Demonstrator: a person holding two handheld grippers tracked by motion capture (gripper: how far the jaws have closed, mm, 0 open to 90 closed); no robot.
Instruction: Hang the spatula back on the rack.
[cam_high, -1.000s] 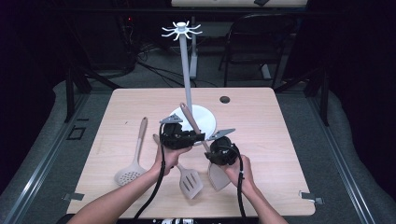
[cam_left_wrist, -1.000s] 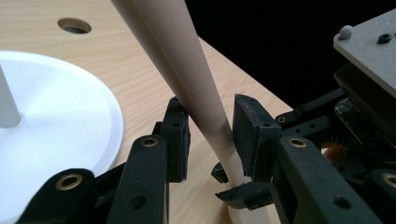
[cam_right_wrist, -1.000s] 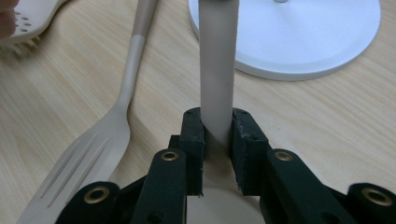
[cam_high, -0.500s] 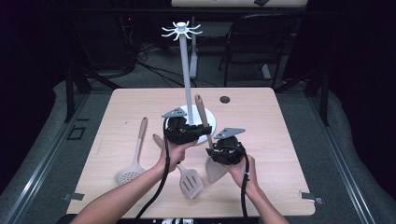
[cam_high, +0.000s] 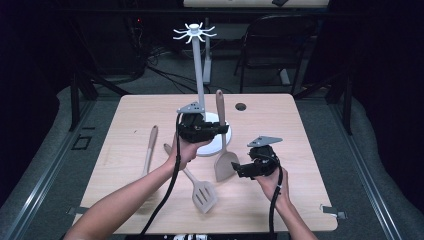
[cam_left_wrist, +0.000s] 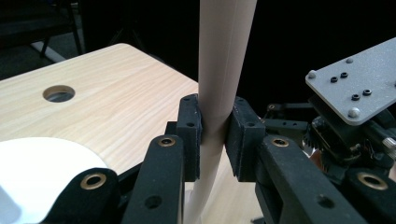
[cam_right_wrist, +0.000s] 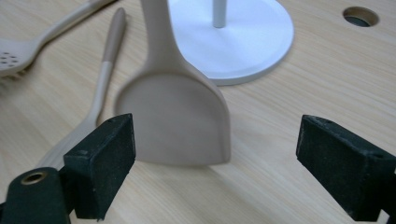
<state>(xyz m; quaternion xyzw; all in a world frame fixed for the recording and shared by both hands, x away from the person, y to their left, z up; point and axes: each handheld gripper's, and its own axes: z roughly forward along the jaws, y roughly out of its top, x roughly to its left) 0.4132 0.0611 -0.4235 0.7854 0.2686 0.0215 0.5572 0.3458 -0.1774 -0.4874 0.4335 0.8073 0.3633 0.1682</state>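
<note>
My left tool (cam_high: 220, 129) gripped the solid spatula (cam_high: 223, 162) by its handle, upright beside the rack base (cam_high: 209, 150); my right tool (cam_high: 239, 170), just beside the blade, had just opened off it.

The table (cam_high: 280, 120) is pale wood-grain laminate, smooth with a soft sheen. The solid turner (cam_right_wrist: 175, 116) looks like matt beige silicone or plastic — even and unmarked; its handle (cam_left_wrist: 222, 70) has the same dull finish. The slotted turner (cam_high: 202, 192) at the near side matches it. The stand (cam_high: 199, 65) is white, smooth and faintly glossy at its base (cam_right_wrist: 261, 42). The gripper pads (cam_right_wrist: 100, 163) are black, matt and slightly grainy — foam-like rubber.
</note>
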